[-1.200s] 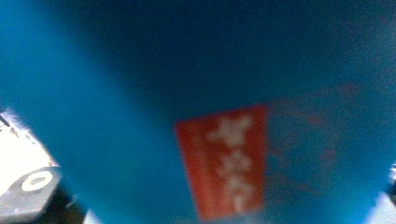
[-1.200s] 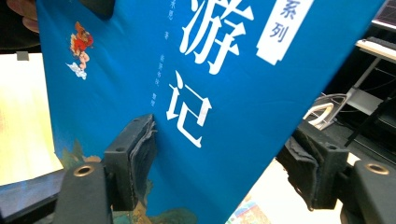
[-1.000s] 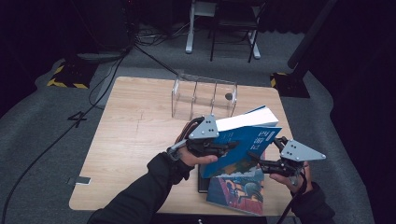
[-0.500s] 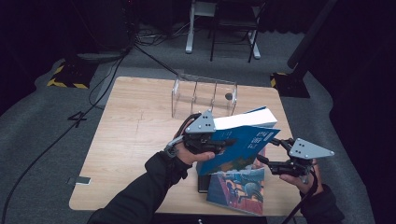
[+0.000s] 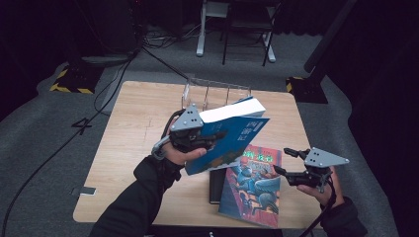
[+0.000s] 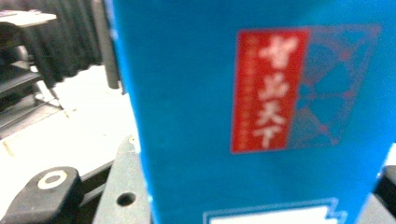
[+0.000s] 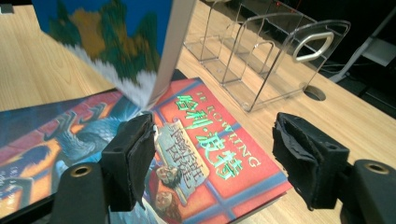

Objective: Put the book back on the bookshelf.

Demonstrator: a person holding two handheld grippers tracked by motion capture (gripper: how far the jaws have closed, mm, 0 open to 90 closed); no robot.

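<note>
The left gripper is closed on a thick blue book and holds it up in the air over the wooden table. The book is tilted. Its long side runs from near the person up and away toward the clear plastic rack at the far edge. Its white pages face up and away. The right gripper has its jaws wide apart with nothing between them. It hovers by the right edge of a colorful picture book lying flat near the front edge. The left half of the table is bare wood.
</note>
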